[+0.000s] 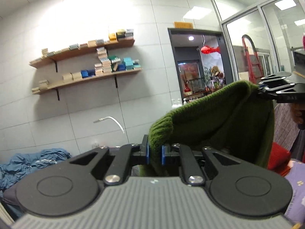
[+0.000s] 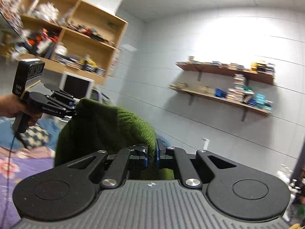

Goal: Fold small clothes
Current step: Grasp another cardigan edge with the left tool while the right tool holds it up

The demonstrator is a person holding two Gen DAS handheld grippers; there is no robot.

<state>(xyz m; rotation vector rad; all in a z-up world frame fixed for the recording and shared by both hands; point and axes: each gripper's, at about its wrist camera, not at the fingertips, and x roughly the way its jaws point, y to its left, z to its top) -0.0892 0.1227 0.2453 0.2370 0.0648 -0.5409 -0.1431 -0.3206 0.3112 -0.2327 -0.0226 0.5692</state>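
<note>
A dark green knit garment (image 1: 213, 118) hangs in the air between my two grippers. My left gripper (image 1: 155, 153) is shut on its ribbed edge, with the blue pads pinching the knit. In the left wrist view the right gripper (image 1: 260, 91) grips the garment's far corner at the upper right. In the right wrist view my right gripper (image 2: 151, 156) is shut on the green garment (image 2: 106, 126), and the left gripper (image 2: 75, 108), held by a hand, pinches the other corner at the left. The garment's lower part is hidden behind the gripper bodies.
A purple flowered bedspread (image 2: 11, 168) lies below. A blue crumpled cloth (image 1: 28, 164) lies at the lower left, a red item (image 1: 278, 158) at the right. Wall shelves (image 1: 85, 72) with small boxes, a wooden cabinet (image 2: 72, 34) and a doorway (image 1: 200, 63) are behind.
</note>
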